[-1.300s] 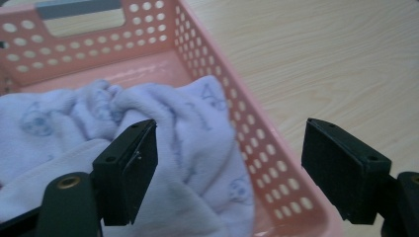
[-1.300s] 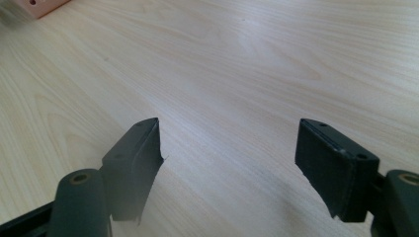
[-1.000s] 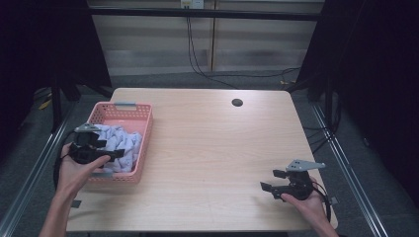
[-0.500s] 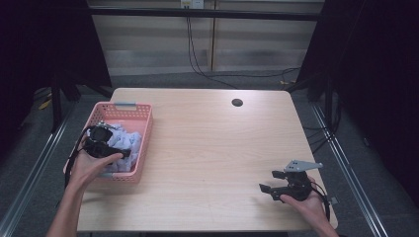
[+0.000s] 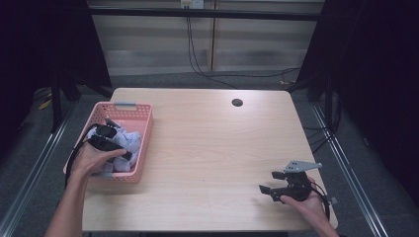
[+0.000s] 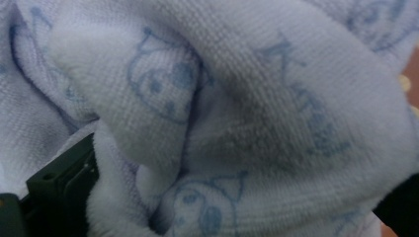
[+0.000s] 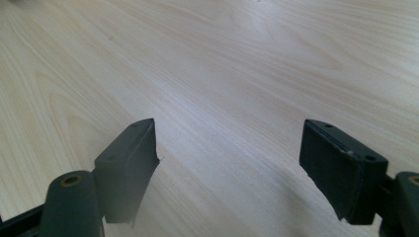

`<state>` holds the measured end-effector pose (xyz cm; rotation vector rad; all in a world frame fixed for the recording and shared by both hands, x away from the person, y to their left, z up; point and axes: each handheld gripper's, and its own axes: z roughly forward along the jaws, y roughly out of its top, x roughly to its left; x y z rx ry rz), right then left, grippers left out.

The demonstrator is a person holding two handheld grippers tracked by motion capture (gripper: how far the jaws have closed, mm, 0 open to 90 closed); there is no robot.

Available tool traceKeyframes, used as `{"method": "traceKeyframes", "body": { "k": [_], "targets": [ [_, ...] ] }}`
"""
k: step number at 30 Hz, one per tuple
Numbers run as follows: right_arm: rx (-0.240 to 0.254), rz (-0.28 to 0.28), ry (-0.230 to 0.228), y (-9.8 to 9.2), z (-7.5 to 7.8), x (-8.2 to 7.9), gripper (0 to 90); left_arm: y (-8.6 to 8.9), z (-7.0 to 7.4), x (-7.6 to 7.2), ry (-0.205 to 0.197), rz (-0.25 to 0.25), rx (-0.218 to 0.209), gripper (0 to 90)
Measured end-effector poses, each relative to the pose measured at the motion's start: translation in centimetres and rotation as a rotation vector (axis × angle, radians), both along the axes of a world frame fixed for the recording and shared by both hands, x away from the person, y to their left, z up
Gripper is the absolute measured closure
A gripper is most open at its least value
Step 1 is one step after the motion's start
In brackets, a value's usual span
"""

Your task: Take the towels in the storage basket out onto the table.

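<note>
At the left edge of the pale wooden counter (image 5: 207,148), the left hand-held gripper (image 5: 104,136) is sunk into a pink plastic mesh basket (image 5: 140,148), its jaws having just spread wide around a fold of the white terry cloth printed with blue cartoon faces (image 6: 237,123), apparently to pinch it (the pads don't yet press). Far right, the right hand-held gripper (image 5: 277,183) rests open and empty near the counter's front edge, likely waiting for the cloth.
</note>
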<state>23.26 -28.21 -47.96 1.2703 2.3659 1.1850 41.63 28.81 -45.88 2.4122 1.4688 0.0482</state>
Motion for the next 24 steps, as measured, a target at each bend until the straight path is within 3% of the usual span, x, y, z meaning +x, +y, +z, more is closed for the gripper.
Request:
{"method": "traceKeyframes", "body": {
  "k": [4, 6, 7, 8, 9, 11, 18, 20, 23, 24],
  "targets": [
    [-0.002, 0.007, -0.004, 0.0, 0.0, 0.0, 22.1, -0.2, -0.3, 0.6, 0.040, 0.000, 0.027, 0.0],
    [-0.004, 0.005, 0.000, -0.1, 0.0, 0.0, 22.2, -0.9, -0.6, 0.9, 0.051, -0.020, 0.093, 0.0],
    [-0.004, 0.005, 0.000, -0.1, 0.0, 0.0, 22.2, -0.9, -0.6, 0.9, 0.051, -0.020, 0.093, 0.0],
    [-0.005, -0.007, 0.011, -0.1, 0.0, 0.0, 22.4, -1.4, -0.8, 1.0, 0.048, -0.018, 0.125, 0.0],
    [0.001, -0.020, 0.025, -0.3, -0.1, 0.1, 22.5, -2.4, -1.1, 1.1, 0.047, -0.015, 0.194, 0.1],
    [0.000, -0.022, 0.020, -0.4, -0.1, 0.2, 22.6, -2.7, -1.1, 1.0, 0.039, -0.022, 0.217, 0.4],
    [-0.002, -0.016, 0.026, -0.4, -0.2, 0.1, 22.9, -2.1, -0.6, 0.8, 0.014, -0.015, 0.198, 14.0],
    [-0.008, -0.014, 0.026, -0.3, -0.2, 0.1, 23.0, -1.3, -0.3, 1.1, 0.026, 0.002, 0.148, 18.1],
    [0.003, -0.018, 0.032, -0.3, -0.2, 0.0, 23.0, -0.7, 0.0, 1.3, 0.032, 0.007, 0.127, 23.2],
    [-0.007, -0.007, 0.031, 0.0, -0.2, 0.1, 23.0, -0.5, 0.1, 1.4, 0.024, 0.020, 0.112, 30.1]
  ]
}}
